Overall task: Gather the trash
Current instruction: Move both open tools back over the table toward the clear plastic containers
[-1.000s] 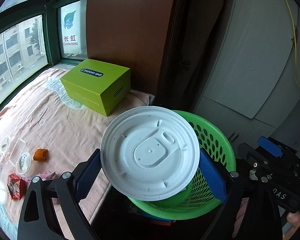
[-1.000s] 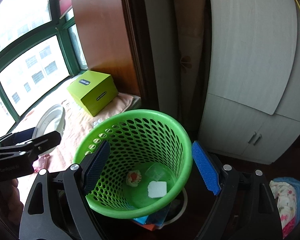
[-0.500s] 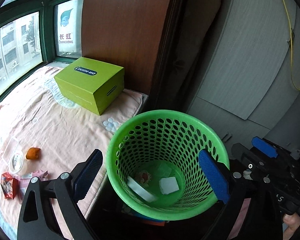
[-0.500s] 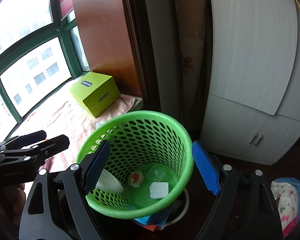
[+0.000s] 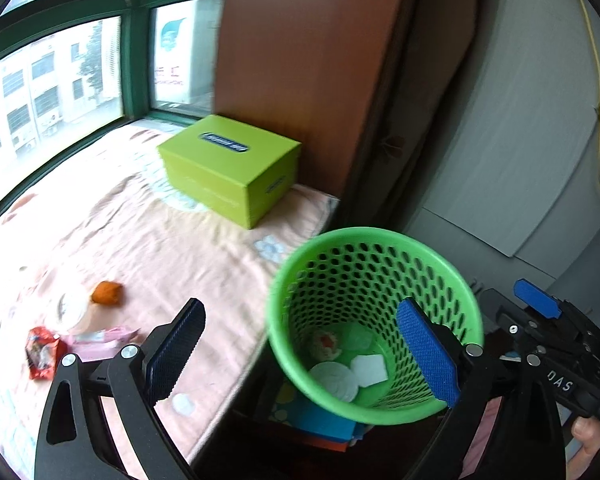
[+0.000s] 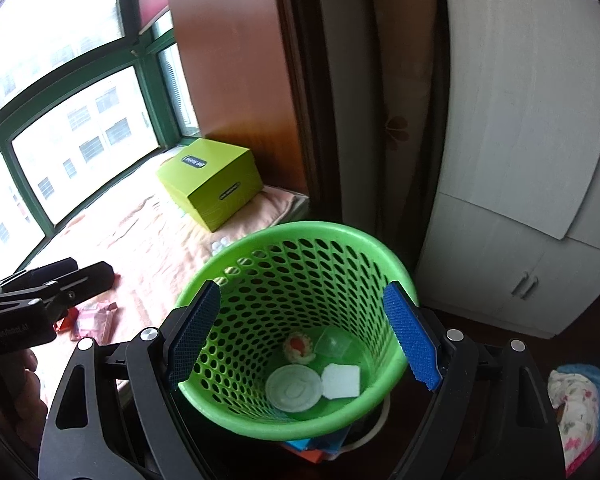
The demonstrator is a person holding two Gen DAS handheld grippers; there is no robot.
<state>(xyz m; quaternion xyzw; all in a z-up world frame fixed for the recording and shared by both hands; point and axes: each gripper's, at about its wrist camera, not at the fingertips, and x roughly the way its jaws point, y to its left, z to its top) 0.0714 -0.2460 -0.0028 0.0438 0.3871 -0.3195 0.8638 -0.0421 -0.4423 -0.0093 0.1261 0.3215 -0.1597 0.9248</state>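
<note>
**Lid binned, wrappers waiting**

The white lid (image 6: pixel 294 388) is lying in the green basket (image 6: pixel 396 268) between the spread, empty jaws of the right gripper (image 6: pixel 302 336). The left gripper (image 5: pixel 300 354), also spread and empty, is facing wrappers (image 5: pixel 96 338) left of its jaws, remaining to be collected.

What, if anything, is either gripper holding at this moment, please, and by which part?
Nothing is held. The left gripper and right gripper both stand open and empty; the round white plastic lid lies in the green perforated plastic basket.
</note>
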